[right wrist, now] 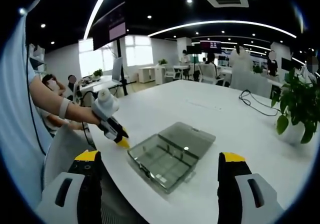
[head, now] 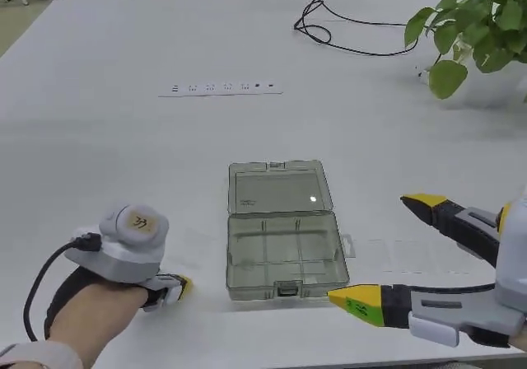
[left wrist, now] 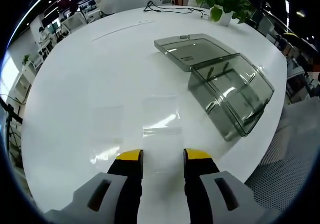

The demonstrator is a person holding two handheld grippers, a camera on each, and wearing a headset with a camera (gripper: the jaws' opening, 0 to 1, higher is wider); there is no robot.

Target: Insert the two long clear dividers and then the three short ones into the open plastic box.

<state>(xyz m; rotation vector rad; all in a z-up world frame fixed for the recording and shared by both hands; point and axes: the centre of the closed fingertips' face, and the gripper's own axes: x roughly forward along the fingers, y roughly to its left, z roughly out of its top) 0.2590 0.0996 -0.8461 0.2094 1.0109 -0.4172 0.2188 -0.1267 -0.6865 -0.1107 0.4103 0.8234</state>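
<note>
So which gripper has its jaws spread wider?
The right gripper, yellow tips far apart beside the plastic box; the left gripper has tips much closer together.

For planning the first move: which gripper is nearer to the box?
Right. The right gripper has a jaw tip by the box, at its right corner; the left gripper is apart, to its left.

Smoky clear box [head: 284, 254], open, with lid [head: 280, 189] laid back flat on the far side. Clear dividers [left wrist: 161, 115] flat just left of box; faint clear strips [head: 403, 255] flat at right.
</note>
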